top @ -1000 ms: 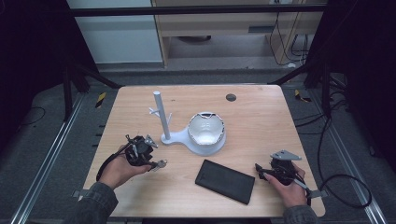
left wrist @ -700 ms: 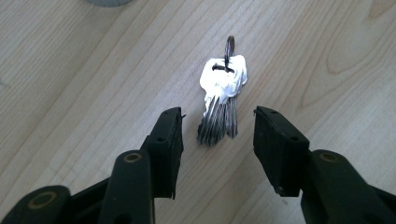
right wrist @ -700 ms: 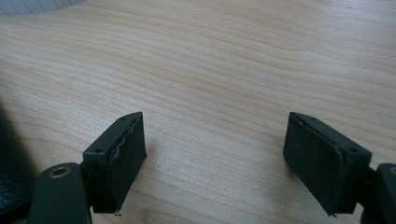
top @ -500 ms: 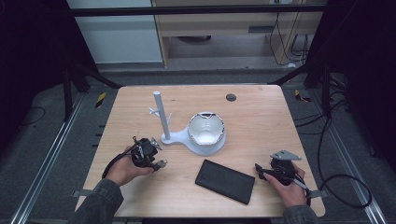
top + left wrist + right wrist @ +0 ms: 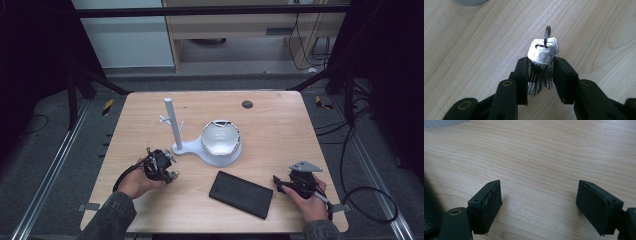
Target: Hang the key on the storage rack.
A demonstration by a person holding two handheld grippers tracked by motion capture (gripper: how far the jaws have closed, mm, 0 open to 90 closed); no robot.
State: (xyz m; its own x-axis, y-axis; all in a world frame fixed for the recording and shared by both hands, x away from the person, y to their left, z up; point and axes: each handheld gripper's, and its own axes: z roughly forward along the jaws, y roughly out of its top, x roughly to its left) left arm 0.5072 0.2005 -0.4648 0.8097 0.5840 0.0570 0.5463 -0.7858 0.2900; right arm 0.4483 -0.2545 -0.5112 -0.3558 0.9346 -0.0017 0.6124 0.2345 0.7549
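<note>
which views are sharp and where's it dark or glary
High view: soft, table evenly lit, surroundings nearly black. Left gripper view: keys sharp, bright sheen on the front key's head, between the left claw pads. Right gripper view: wood grain crisp, right claw casts soft shadows.

White stand [image 5: 192, 145] with bowl [image 5: 220, 138], black case [image 5: 241, 194], wooden table [image 5: 280, 125].

The table [image 5: 280, 120] is bare wood along its far edge apart from 1 small dark disc [image 5: 247, 104]; the middle is blocked by the white stand [image 5: 200, 148], whose upright post [image 5: 171, 120] rises beside the round bowl-like part [image 5: 221, 140]; the black flat case [image 5: 241, 194] lies at the near edge, between the 2 hands; ahead of the right gripper [image 5: 539, 202] the wood is bare; the left corner looks open, though dimly seen.
</note>
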